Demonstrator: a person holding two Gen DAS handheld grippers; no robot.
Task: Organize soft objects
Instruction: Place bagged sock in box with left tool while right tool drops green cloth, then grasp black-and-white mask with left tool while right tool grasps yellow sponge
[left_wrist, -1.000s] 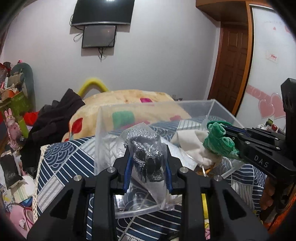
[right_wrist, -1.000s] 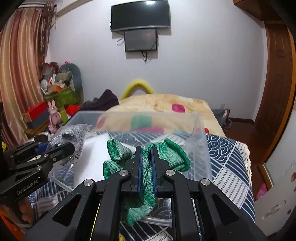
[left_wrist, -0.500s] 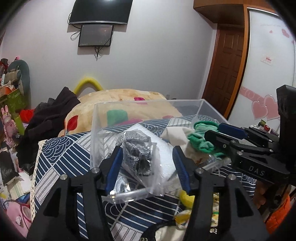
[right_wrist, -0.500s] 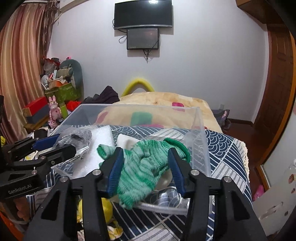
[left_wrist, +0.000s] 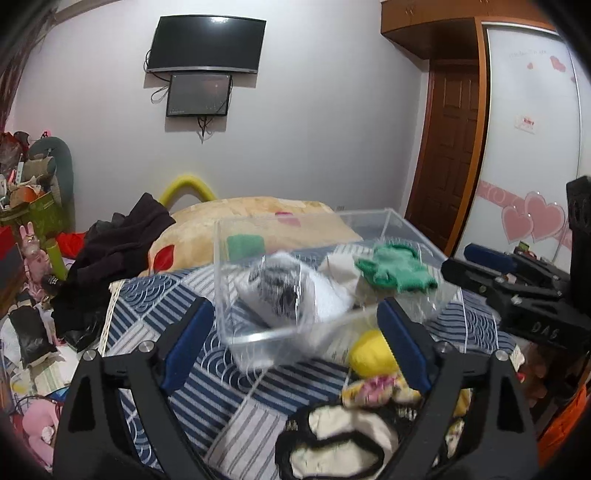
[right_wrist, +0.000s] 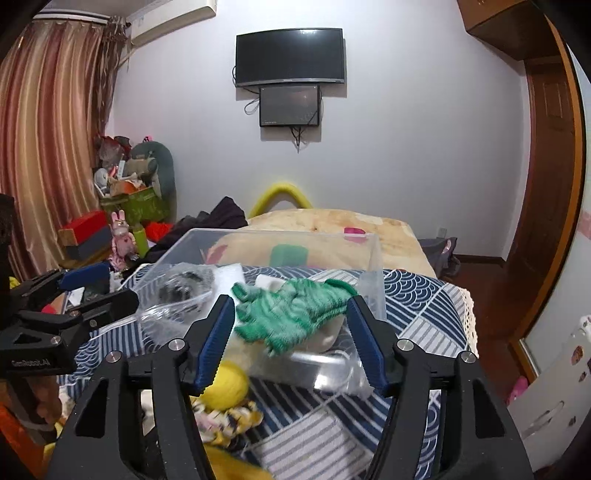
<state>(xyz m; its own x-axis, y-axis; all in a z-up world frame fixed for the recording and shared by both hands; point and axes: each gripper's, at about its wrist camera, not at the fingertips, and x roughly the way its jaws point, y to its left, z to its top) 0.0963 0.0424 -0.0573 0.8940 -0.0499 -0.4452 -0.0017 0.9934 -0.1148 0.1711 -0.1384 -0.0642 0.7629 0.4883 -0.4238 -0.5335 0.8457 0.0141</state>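
Note:
A clear plastic bin stands on the blue patterned bed. A plastic bag with a grey scrubber is falling into its left side, blurred. A green knitted glove lies on white cloth in its right side. My left gripper is open and empty in front of the bin. My right gripper is open and empty just short of the glove. Each gripper shows in the other's view, the right one and the left one.
A yellow ball, a floral cloth and a black-rimmed white piece lie on the bed near me. Dark clothes lie at left. A yellow-patterned quilt lies behind the bin.
Both grippers opened and drew back. The left one let go of the bagged scrubber and the right one let go of the green glove; both now lie in or drop into the bin.

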